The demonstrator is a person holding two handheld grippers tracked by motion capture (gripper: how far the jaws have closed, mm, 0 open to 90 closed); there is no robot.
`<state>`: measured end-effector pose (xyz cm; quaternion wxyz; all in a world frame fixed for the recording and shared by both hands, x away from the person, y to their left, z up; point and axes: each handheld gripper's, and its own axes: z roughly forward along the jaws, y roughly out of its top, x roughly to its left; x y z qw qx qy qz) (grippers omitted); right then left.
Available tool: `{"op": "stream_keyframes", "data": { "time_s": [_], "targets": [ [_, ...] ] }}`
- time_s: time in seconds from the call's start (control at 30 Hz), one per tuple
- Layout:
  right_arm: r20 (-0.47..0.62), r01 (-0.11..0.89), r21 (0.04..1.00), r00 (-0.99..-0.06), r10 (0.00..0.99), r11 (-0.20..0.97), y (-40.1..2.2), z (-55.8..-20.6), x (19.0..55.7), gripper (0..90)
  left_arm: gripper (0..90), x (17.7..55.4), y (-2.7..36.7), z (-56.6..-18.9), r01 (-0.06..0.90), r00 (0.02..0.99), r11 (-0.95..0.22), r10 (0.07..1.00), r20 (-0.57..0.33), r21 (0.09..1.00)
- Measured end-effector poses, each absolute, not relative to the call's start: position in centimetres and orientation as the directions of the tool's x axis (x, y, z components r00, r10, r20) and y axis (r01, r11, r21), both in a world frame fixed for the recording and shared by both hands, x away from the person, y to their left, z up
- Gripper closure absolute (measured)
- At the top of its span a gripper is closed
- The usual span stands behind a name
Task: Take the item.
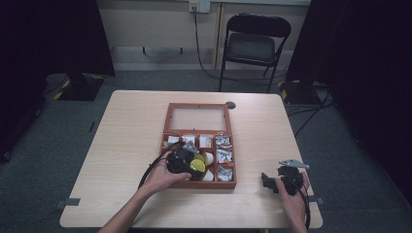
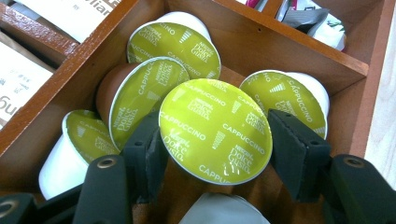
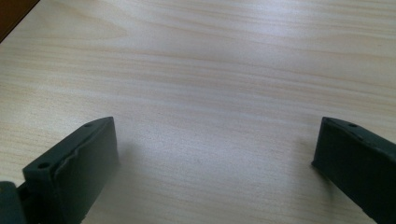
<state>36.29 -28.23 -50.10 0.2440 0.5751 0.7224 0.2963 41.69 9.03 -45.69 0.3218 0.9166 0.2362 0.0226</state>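
A wooden compartment box (image 1: 167, 133) with its glass lid open sits mid-table. My left gripper (image 1: 193, 165) is over the box's front-left compartment, shut on a green-lidded cappuccino capsule (image 2: 215, 129) by its rim. Its fingers (image 2: 144, 156) press both sides of the lid. Beneath it, several more capsules (image 2: 175, 44) lie in that compartment (image 2: 261, 39). My right gripper (image 1: 268, 182) rests low over the bare table at the front right. In the right gripper view it (image 3: 215, 154) is open with only wood between the jaws.
Sachets and tea bags (image 1: 223, 156) fill the box's other compartments. A black folding chair (image 1: 252, 43) stands beyond the table's far edge. Bare tabletop (image 1: 126, 121) lies left and right of the box.
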Motion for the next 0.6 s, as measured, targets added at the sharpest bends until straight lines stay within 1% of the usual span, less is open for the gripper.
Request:
{"op": "stream_keyframes", "data": {
  "time_s": [0.13,0.2,0.6],
  "targets": [
    [-0.012,0.686,0.709,-0.220,0.976,0.163,-28.24,-50.10,36.29,0.0,40.3,41.66,9.18,-45.67,0.420,0.886,-0.677,0.450,-0.112,0.604],
    [-0.012,0.686,0.709,-0.220,0.975,0.163,-28.24,-50.10,36.29,0.0,40.3,41.51,9.17,-45.57,0.414,0.885,-0.679,0.456,-0.094,0.606],
    [-0.012,0.686,0.709,-0.220,0.976,0.163,-28.24,-50.10,36.29,0.0,40.3,41.18,8.96,-44.83,0.416,0.881,-0.652,0.461,-0.104,0.634]
  ]
}}
